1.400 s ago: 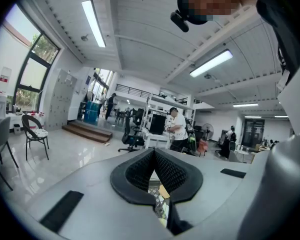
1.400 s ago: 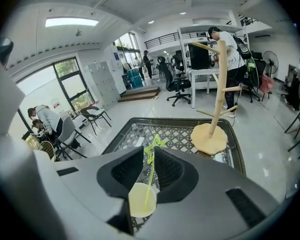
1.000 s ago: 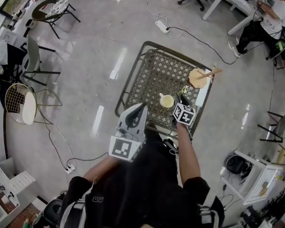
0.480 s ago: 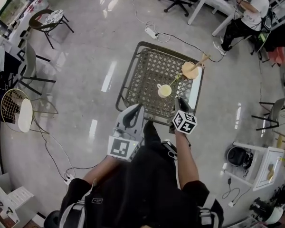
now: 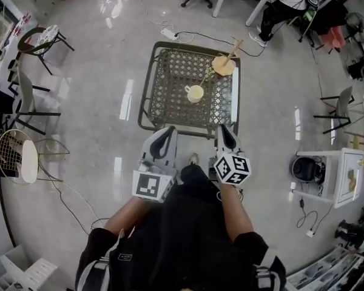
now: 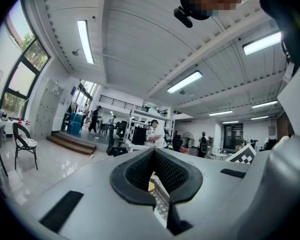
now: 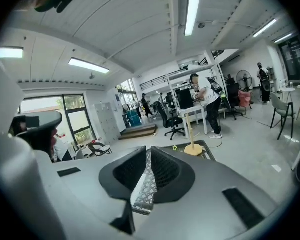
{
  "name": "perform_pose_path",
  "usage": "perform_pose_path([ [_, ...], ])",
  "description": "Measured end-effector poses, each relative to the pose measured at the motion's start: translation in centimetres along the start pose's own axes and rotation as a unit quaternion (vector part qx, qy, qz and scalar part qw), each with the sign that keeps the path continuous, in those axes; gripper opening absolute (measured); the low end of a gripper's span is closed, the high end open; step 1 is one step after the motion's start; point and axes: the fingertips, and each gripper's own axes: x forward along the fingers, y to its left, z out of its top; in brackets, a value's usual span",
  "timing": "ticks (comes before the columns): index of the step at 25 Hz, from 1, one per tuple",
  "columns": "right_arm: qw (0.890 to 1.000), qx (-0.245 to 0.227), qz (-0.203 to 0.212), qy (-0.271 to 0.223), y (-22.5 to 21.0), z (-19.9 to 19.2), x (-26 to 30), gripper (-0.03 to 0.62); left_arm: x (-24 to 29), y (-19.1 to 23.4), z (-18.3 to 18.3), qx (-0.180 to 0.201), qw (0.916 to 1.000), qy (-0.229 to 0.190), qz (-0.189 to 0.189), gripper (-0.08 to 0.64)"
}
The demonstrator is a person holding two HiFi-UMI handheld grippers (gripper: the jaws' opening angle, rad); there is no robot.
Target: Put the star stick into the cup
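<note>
- Change: both grippers have pulled back off the table and now hang short of its near edge; a moment ago the right gripper was over the cup.
- Star stick stands in the cup, leaning toward the far right corner, star end up near the wooden stand.
- Cup sits about mid-table, a bit right of centre, upright.
- Right gripper fingers are drawn close, only a thin slit with nothing in it; table mesh shows through.
- Left gripper is the same: fingers nearly together, empty, well apart from the cup.
- Judgement: placement looks done and the stick has been let go. Only risk is the tilted stick tipping out.
</note>
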Motion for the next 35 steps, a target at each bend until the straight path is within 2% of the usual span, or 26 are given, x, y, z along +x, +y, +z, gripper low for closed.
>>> perform_pose_path([
  [8, 0.999, 0.008, 0.004, -0.046, 0.0, 2.6, -6.9, 0.021, -1.3, -4.5, -1.6, 0.002, 0.9995, 0.028, -0.012, 0.017],
  [18, 0.997, 0.000, 0.043, -0.057, -0.3, 4.3, -11.9, 0.017, -1.6, -8.7, -2.0, 0.012, 0.9991, 0.040, 0.011, 0.017],
  [25, 0.996, -0.010, 0.059, -0.059, -0.3, 4.5, -13.2, 0.014, -1.7, -9.5, -2.3, 0.011, 0.9989, 0.040, 0.023, 0.017],
  [35, 0.997, -0.016, 0.058, -0.058, -0.8, 4.4, -12.8, 0.011, -1.3, -10.2, -3.0, 0.017, 0.9988, 0.043, 0.016, 0.016],
])
